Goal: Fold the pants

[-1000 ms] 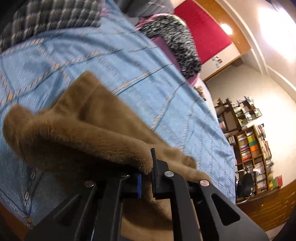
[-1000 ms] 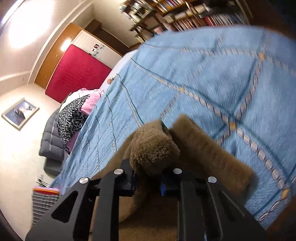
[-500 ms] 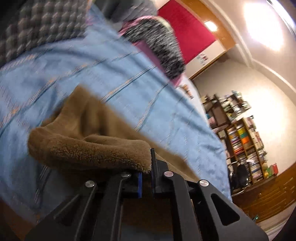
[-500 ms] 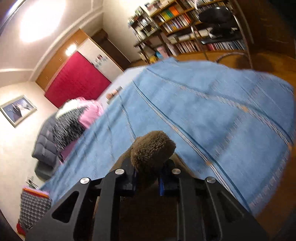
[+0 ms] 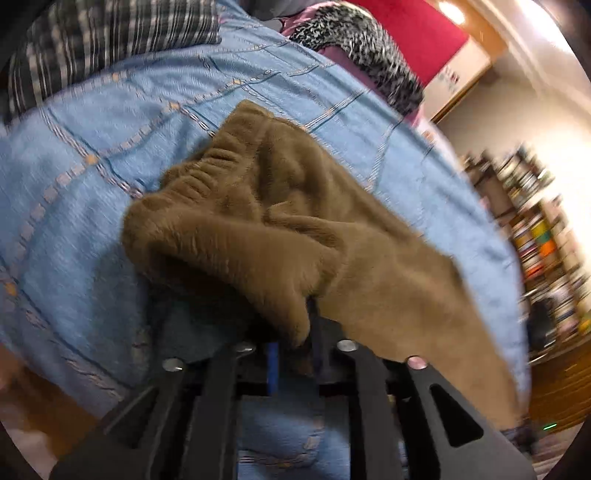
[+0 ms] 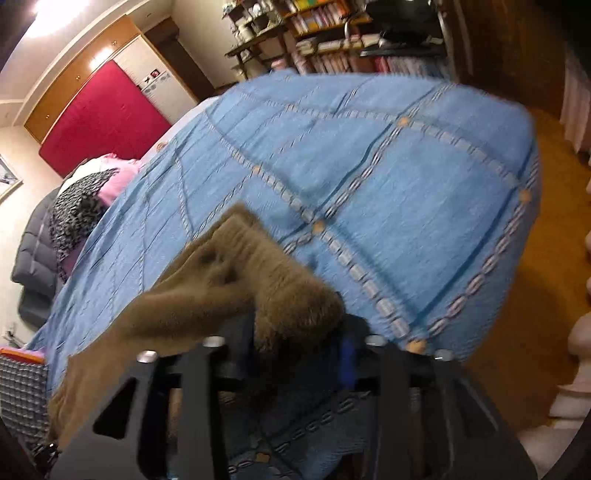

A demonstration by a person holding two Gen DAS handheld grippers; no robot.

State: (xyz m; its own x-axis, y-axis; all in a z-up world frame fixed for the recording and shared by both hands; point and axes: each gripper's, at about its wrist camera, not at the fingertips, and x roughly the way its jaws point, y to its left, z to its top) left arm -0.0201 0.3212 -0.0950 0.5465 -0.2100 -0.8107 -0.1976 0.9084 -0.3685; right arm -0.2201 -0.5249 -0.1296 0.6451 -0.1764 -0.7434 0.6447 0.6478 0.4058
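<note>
Pants mid-fold on the bed

Left gripper [image 5: 291,343] and right gripper [image 6: 299,343] both sat partly open, fleece pants [image 5: 280,221] draped between the jaws. Probably best laying the edges square toward 12 o'clock on the bedspread [image 6: 388,177].

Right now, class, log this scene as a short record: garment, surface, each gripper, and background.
garment: brown fleece pants, bunched, partly on the bed
surface: blue patterned bedspread
left gripper: jaws apart, fabric draped between them
right gripper: jaws apart, fabric draped over them
background: bookshelves, red panel, animal-print cloth
</note>
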